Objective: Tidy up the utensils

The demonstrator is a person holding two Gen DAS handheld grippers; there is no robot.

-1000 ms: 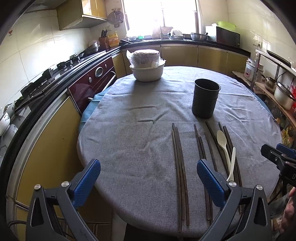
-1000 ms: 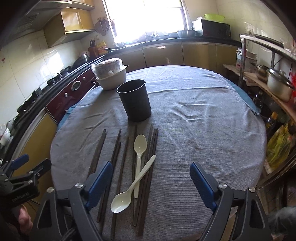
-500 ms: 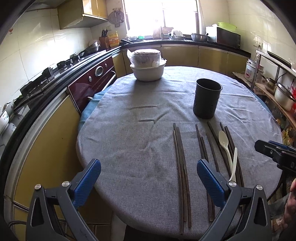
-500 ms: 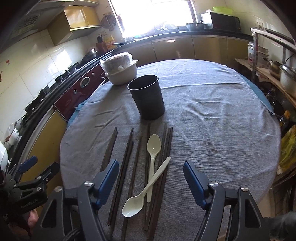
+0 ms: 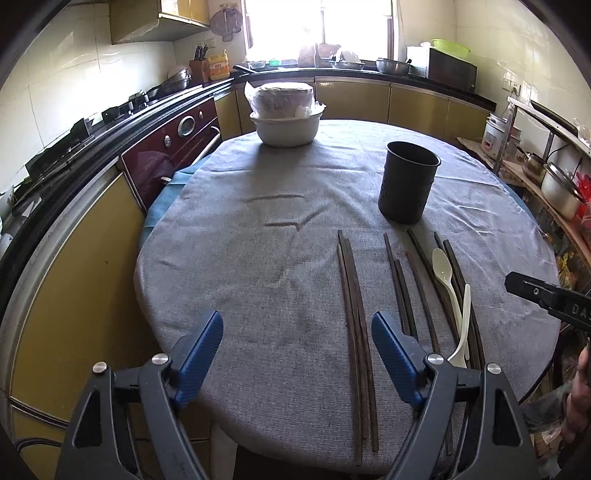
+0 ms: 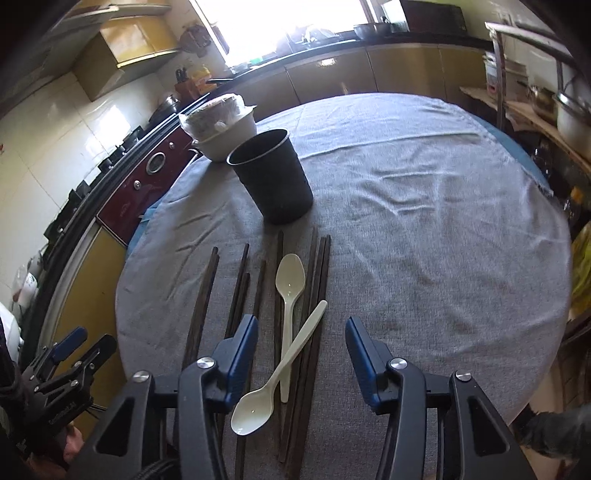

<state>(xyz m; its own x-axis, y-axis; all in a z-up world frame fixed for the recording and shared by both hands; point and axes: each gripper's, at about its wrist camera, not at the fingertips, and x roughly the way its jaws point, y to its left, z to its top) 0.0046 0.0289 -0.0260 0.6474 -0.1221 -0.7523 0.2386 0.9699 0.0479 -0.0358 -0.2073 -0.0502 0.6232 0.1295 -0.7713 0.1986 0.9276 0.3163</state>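
From your left wrist, your left gripper (image 5: 297,350) hangs spread and empty beside the chopsticks (image 5: 354,306). From your right wrist, your right gripper (image 6: 301,354) gapes over the crossed spoons (image 6: 290,295), near the black holder (image 6: 273,177) on the tabletop (image 6: 443,258).

sunlit tiled kitchen, bright window (image 5: 317,29), yellow cabinets (image 5: 417,107), grey-clothed round table (image 5: 258,280)

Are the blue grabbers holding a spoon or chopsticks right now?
No, nothing is held. The left gripper and right gripper are both open above the table; the spoons lie untouched.
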